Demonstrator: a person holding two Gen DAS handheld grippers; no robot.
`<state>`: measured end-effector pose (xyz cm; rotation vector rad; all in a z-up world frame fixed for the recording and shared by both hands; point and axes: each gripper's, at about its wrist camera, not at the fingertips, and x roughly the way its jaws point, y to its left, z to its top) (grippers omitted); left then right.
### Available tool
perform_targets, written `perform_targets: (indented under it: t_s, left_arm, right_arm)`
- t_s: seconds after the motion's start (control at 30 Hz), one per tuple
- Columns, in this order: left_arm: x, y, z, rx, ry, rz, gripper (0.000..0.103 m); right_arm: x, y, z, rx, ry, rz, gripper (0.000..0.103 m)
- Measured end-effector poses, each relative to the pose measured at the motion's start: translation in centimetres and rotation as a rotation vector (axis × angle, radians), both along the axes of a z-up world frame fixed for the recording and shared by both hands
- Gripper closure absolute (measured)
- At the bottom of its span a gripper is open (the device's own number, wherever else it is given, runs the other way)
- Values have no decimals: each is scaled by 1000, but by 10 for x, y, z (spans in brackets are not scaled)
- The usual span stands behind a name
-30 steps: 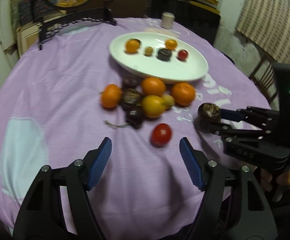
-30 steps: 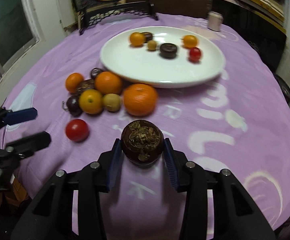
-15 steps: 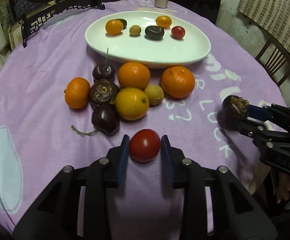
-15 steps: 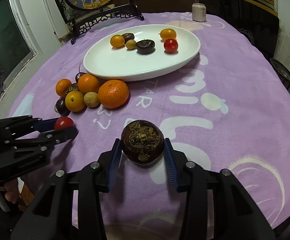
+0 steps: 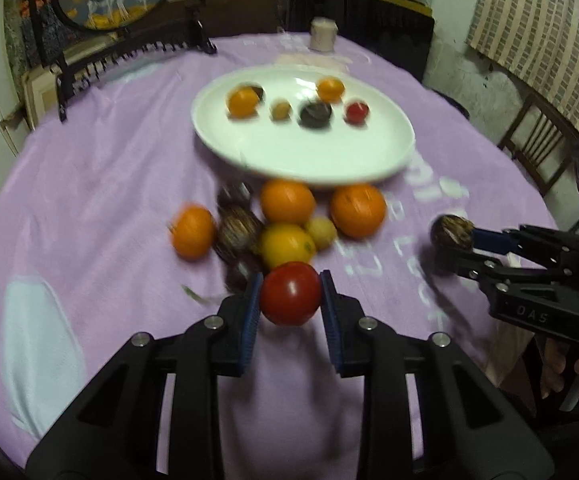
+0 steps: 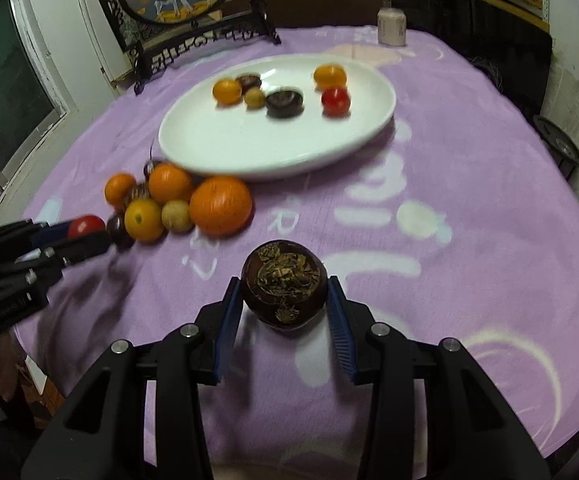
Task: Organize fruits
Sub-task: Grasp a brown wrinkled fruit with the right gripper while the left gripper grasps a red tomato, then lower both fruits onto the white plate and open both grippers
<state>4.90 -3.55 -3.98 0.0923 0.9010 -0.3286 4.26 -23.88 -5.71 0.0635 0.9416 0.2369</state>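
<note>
The left gripper is pinching a red tomato between its blue pads, above the purple cloth and just in front of the pile of loose fruit. The right gripper is pinching a dark brown fruit, its dried top facing the camera. The white plate is lying behind the pile and is already carrying six small fruits.

The tomato is looking smooth and soft, so I judge it can slip or bruise; holding it at the widest middle seems best. The brown fruit is appearing hard and rough, easier to hold. Both are nearly round, so no clear long axis is showing.
</note>
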Motion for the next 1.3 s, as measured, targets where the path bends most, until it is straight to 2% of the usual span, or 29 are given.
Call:
perform_targets:
  t_s: [0.1, 0.27, 0.4, 0.53, 0.9, 0.97, 1.0, 1.03, 1.13, 1.23, 1.3]
  left_arm:
    - [24, 6, 16, -10, -22, 23, 74]
    - [97, -7, 35, -10, -23, 62, 74]
    - [154, -25, 28, 28, 22, 105, 74]
    - [183, -28, 13, 4, 82, 123, 74]
    - [198, -33, -1, 0, 93, 114, 73]
    - [197, -32, 1, -11, 81, 123, 55]
    - [195, -30, 5, -18, 68, 134, 36]
    - [192, -28, 9, -22, 53, 141, 34]
    - [174, -16, 29, -55, 12, 142, 34]
    - [141, 4, 51, -85, -54, 152, 33]
    - [110, 19, 59, -67, -102, 170, 29]
  right_arm:
    - [11, 0, 12, -10, -30, -12, 60]
    - [67, 6, 30, -1, -60, 6, 60]
    - [111, 13, 27, -30, -46, 3, 60]
    - [137, 13, 15, -37, -10, 10, 60]
    - [147, 18, 9, -42, -1, 22, 60]
    - [149, 20, 8, -55, -3, 17, 58]
    - [149, 20, 9, -59, -7, 13, 48]
    - [148, 19, 12, -57, -17, 4, 43]
    - [137, 13, 27, -35, -44, -17, 42]
    - [113, 6, 42, -25, -78, -32, 37]
    - [93, 2, 49, -16, -91, -42, 36]
